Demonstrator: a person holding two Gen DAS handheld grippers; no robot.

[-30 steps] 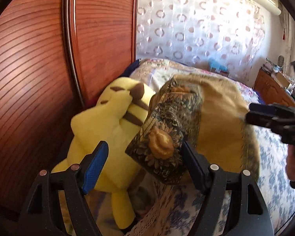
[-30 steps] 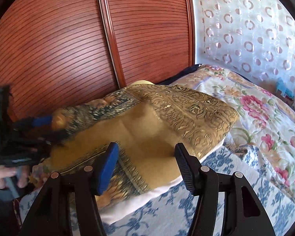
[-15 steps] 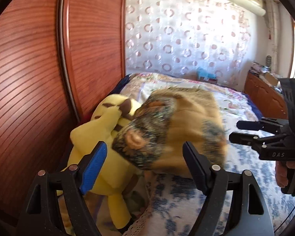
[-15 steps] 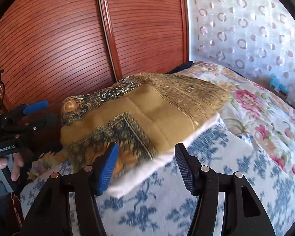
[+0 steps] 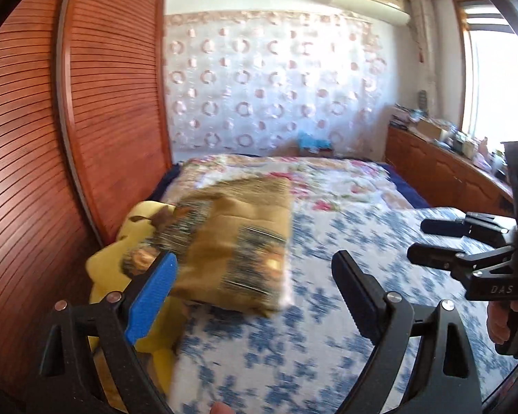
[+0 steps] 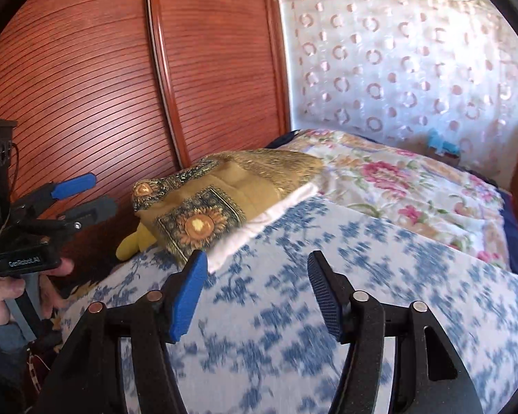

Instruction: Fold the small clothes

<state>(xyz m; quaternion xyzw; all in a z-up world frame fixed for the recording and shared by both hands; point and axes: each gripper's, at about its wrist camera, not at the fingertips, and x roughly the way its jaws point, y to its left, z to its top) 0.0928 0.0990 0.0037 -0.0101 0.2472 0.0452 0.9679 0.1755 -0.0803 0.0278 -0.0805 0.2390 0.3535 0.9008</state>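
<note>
— Start close in. What are the two tools doing?

— The left hand-held gripper (image 5: 255, 283) has its jaws spread wide with nothing between them, and the right hand-held gripper (image 6: 257, 289) is the same, released over the blue-flowered bedspread (image 6: 328, 276). A second ago the left one was right up against the cloth; now it sits farther back and sees much more of the room.

— And the cloth itself?

— The folded gold cloth (image 6: 224, 189), with its dark sunflower border, lies flat near the left edge of the bed, touched by neither tool. A second ago one end was lifted and bunched between the left fingers; now it is down. Its left end rests on the yellow plush toy (image 5: 134, 241), which pokes out beneath it. The left view is blurred, so finer folds are hard to read there.

— Beyond that?

— The pink floral quilt (image 6: 397, 179) covers the far part of the bed, the slatted wooden wardrobe (image 6: 121, 69) runs along the left, and the white ring-patterned curtain (image 5: 276, 86) hangs at the back, as before.
</note>
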